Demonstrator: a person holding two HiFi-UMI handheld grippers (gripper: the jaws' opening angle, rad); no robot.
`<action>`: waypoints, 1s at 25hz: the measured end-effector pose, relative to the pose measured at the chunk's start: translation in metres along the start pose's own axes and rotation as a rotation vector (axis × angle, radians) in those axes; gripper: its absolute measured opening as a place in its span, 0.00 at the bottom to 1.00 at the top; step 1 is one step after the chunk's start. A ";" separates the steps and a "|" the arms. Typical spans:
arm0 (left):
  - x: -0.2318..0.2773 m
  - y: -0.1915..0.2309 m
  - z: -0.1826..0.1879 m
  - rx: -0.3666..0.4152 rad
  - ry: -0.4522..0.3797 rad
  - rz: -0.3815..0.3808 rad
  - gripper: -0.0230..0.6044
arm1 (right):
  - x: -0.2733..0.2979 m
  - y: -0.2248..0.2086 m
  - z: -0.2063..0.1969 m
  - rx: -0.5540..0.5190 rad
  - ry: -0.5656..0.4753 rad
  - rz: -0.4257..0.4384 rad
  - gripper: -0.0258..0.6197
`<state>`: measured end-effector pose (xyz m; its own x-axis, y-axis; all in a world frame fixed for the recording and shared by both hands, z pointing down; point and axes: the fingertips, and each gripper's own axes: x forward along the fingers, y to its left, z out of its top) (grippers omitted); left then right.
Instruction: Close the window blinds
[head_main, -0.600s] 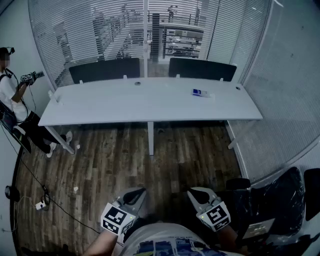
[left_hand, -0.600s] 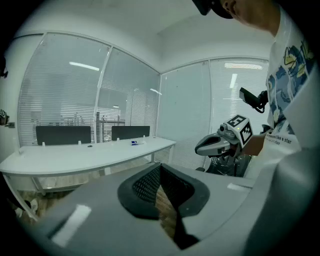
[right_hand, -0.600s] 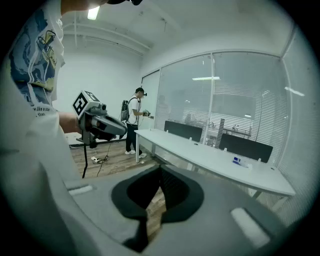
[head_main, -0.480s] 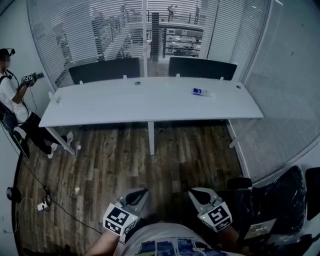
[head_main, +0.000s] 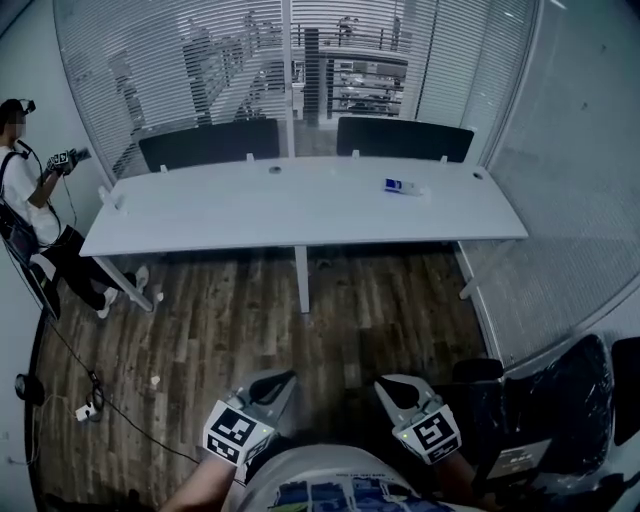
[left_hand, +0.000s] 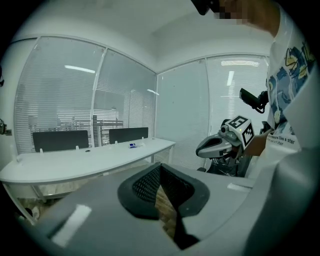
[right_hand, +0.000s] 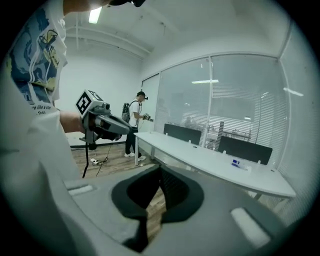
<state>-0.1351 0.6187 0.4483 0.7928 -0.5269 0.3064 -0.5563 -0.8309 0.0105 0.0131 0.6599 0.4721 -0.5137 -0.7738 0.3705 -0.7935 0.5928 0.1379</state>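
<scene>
Since both tongs sit pinched together with nothing between them, the left gripper (head_main: 275, 384) and right gripper (head_main: 392, 388) low by my waist, nothing is in hand yet. White horizontal-slat window blinds (head_main: 170, 80) hang on the glass wall beyond the long white desk (head_main: 300, 210), well apart from me. I judge the slats light, thin and easily creased, so I'd take a tilt wand or cord, though I can't pick one out. Bare wood-plank floor (head_main: 230, 320) gives room to move; the desk edge and a black plastic-wrapped chair (head_main: 560, 400) crowd the right.
</scene>
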 end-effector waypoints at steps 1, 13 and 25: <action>-0.001 -0.001 -0.001 -0.001 0.004 0.004 0.04 | -0.001 0.001 0.001 -0.004 -0.006 0.007 0.04; -0.003 0.018 -0.011 -0.017 0.052 0.019 0.04 | 0.023 -0.010 0.009 0.093 -0.074 0.013 0.04; 0.045 0.091 0.014 -0.032 -0.006 -0.069 0.04 | 0.100 -0.039 0.049 0.056 -0.016 0.011 0.04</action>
<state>-0.1467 0.5169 0.4501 0.8307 -0.4700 0.2986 -0.5082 -0.8590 0.0618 -0.0235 0.5478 0.4586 -0.5268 -0.7712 0.3573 -0.8049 0.5878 0.0820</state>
